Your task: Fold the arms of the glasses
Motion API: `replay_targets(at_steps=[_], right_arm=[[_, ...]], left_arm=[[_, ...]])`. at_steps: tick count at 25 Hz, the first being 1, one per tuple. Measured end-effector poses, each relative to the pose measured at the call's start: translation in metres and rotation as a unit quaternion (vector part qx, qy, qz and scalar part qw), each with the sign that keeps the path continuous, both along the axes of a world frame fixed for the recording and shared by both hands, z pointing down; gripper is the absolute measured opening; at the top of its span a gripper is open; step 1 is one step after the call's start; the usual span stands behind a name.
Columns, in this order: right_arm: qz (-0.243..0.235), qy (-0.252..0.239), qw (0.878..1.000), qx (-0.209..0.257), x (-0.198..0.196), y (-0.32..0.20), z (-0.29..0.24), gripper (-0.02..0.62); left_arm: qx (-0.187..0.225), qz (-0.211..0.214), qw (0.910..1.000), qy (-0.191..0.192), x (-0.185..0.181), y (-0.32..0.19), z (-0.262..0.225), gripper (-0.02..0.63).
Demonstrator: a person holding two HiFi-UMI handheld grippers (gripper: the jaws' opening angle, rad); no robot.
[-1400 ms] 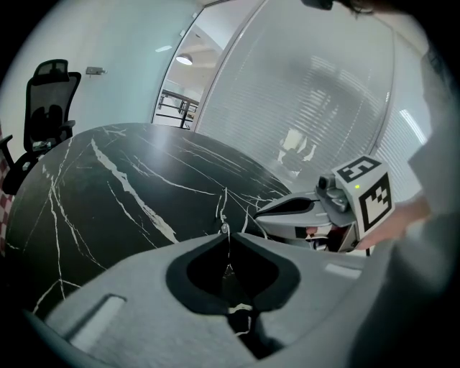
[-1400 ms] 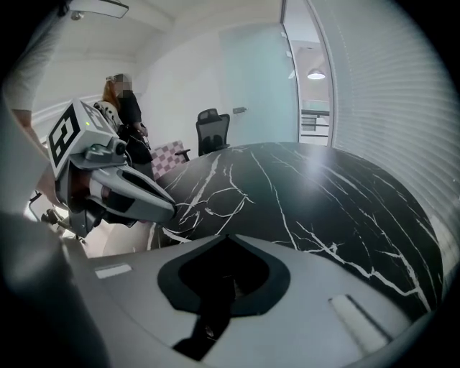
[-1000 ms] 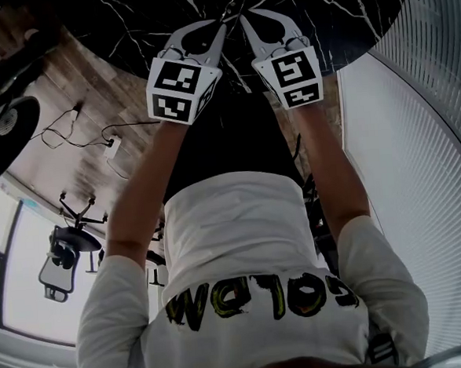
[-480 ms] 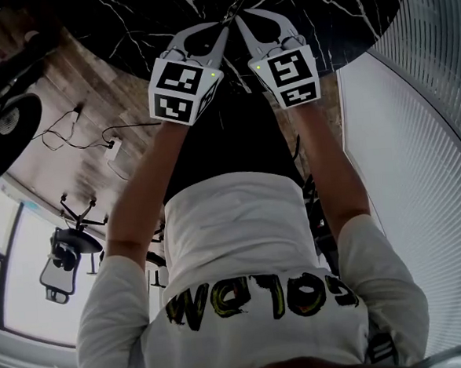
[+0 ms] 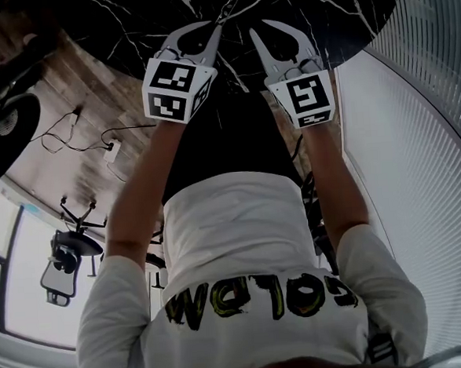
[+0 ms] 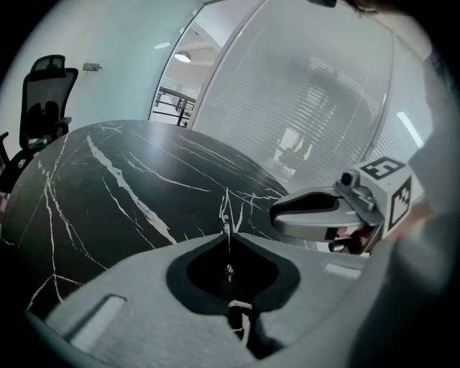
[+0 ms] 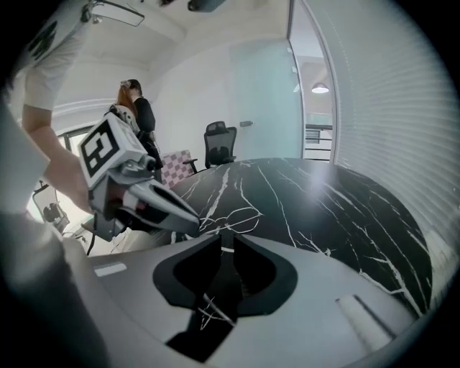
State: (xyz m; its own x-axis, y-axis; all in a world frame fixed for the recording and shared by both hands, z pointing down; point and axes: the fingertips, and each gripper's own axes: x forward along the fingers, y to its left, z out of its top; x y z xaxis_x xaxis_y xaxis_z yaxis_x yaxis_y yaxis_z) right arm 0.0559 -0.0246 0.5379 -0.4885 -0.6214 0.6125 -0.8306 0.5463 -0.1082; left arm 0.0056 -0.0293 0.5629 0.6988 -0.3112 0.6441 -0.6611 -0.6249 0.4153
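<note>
Currently L gripper [image 6: 225, 231] is pinched shut on the thin wire glasses [image 7: 243, 218], over the counter [image 7: 323, 208] near its edge. R gripper [image 7: 224, 233] jaws have just been opening: narrow gap, nothing btwn them. Risk, imo: the frame twists or slips from that one-point hold if R pushes an arm off-axis. Counter's black marble w/ white veins; blinds and office chair [image 7: 219, 144] beyond.

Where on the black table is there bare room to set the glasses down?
Nearly the whole table is bare: the wide stretch from the glasses out to the far rim by the office chair, and the side along the blinds. It is crowded only at the near edge, where the left tongs hold the glasses.
</note>
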Motion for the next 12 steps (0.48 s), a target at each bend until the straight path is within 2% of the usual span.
replay_targets(at_steps=[4,7,9,12], right_arm=[[-0.032,0.033,0.999,0.009,-0.002,0.028,0.002,0.149],[-0.054,0.088,0.995,-0.004,0.001,0.043,0.019,0.202],[-0.056,0.115,0.992,-0.009,0.007,0.045,0.027,0.216],[-0.044,0.129,0.991,-0.013,0.014,0.042,0.034,0.216]], left_arm=[[0.002,0.004,1.0,-0.001,0.001,0.0,0.0,0.006],[0.002,0.007,1.0,0.0,0.002,0.001,-0.001,0.006],[0.002,0.01,1.0,0.0,0.003,0.002,-0.002,0.006],[0.002,0.012,0.9999,0.001,0.003,0.001,-0.003,0.006]])
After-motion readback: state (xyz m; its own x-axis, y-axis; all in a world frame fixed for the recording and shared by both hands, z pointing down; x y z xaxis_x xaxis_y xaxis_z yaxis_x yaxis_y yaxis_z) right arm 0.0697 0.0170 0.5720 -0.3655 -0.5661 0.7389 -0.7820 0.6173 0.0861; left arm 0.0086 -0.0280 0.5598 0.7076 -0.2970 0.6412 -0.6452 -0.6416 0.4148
